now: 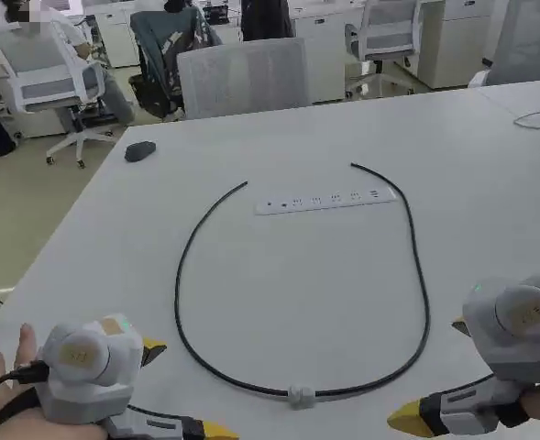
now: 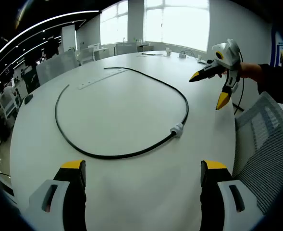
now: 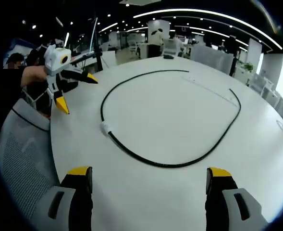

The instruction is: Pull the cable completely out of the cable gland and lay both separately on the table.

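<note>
Both claws hold nothing: the left claw (image 2: 143, 166) and right claw (image 3: 148, 171) have their jaws wide apart over the white table (image 1: 297, 284). A long black cable (image 1: 176, 298) lies there in a big loop, with the small pale plastic cable gland (image 1: 300, 396) on it, between the claws.

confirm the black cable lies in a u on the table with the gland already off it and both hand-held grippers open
No: the head view shows the cable gland still threaded on the black cable at the bend of the U. The left hand-held gripper and the right hand-held gripper are open.
</note>
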Demonstrator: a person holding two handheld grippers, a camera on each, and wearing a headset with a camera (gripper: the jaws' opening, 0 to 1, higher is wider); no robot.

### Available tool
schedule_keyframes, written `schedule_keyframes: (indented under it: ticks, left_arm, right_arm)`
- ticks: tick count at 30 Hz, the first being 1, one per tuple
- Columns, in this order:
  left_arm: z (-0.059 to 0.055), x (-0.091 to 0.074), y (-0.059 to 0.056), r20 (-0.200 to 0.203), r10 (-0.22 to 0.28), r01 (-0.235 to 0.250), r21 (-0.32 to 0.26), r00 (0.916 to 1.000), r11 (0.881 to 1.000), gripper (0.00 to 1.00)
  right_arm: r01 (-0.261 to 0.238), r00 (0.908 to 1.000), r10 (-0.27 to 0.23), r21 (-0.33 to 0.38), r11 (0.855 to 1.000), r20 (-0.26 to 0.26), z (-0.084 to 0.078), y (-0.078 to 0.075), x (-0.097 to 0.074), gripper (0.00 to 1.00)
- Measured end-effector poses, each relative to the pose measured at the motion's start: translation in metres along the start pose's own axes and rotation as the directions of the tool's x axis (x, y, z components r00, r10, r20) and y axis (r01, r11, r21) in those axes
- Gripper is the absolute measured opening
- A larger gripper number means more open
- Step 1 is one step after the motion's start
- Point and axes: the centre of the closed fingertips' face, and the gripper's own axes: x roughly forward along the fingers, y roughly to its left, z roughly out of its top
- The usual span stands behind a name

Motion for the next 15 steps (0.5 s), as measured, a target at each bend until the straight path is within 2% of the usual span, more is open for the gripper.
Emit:
schedule_keyframes:
  ticks: [15]
  left_arm:
    - [-0.0021, -0.0038, -0.0005, -0.004, 0.004, -0.004, -0.001, 1.0, 1.0, 1.0]
  right_arm:
    - [-0.034, 0.9993, 0.033, -0.024, 0.999, -0.017, -0.0004, 0.0099, 0.0034, 1.0]
